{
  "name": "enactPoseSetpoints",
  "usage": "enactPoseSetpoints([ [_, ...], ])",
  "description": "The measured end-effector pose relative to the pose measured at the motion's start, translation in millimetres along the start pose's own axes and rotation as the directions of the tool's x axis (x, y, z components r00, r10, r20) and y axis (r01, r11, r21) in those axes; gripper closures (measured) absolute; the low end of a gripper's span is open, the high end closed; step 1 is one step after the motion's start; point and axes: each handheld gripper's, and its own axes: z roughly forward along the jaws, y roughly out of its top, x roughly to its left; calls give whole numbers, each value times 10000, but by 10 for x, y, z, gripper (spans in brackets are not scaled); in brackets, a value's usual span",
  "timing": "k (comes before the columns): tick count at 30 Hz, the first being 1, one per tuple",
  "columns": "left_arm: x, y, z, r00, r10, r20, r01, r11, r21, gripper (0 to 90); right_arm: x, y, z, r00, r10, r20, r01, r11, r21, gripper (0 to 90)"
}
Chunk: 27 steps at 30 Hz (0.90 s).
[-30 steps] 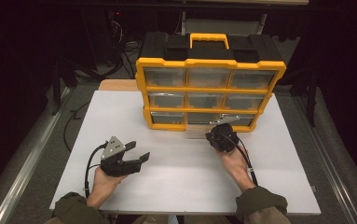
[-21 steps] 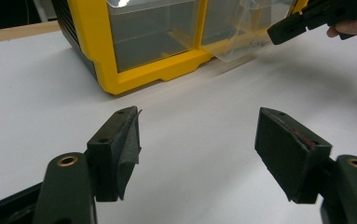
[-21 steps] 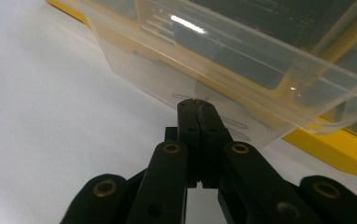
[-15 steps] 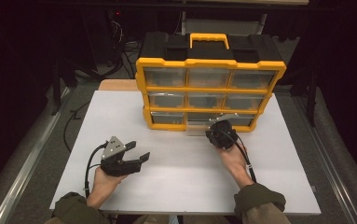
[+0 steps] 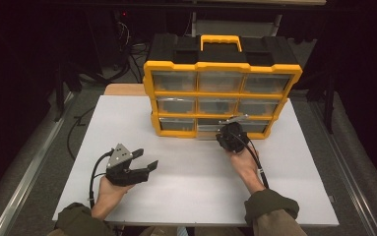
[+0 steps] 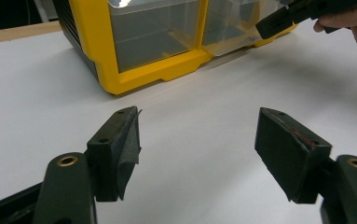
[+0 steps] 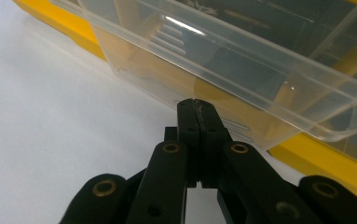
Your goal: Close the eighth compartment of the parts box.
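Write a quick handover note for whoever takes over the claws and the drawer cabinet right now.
Left claw: open, holding nothing, over the white table in front of the cabinet.
Right claw: shut, tips against the front of the clear drawer.
Yellow drawer cabinet: standing at the table's far edge; that bottom-row middle drawer is partly pulled out.
Done: drawer started open.
Left: probably finish drawing it out; its contents cannot be made out.

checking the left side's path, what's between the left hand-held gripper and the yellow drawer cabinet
Nothing: in the high view, only bare white table separates the open left hand-held gripper from the yellow drawer cabinet.
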Motion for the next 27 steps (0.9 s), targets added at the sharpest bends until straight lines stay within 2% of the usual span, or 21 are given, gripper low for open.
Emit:
enactPoseSetpoints([
  [15, -3, 0, -3, 10000, 66, 44, -66, 10000, 22, 315, -34, 108, 72, 9994, 267, 216, -267, 9996, 19, 900],
  [27, -5, 0, -4, 9999, 104, 55, -104, 9999, 38, 314, -54, 188, 137, 9983, 212, 547, -207, 9997, -110, 900],
])
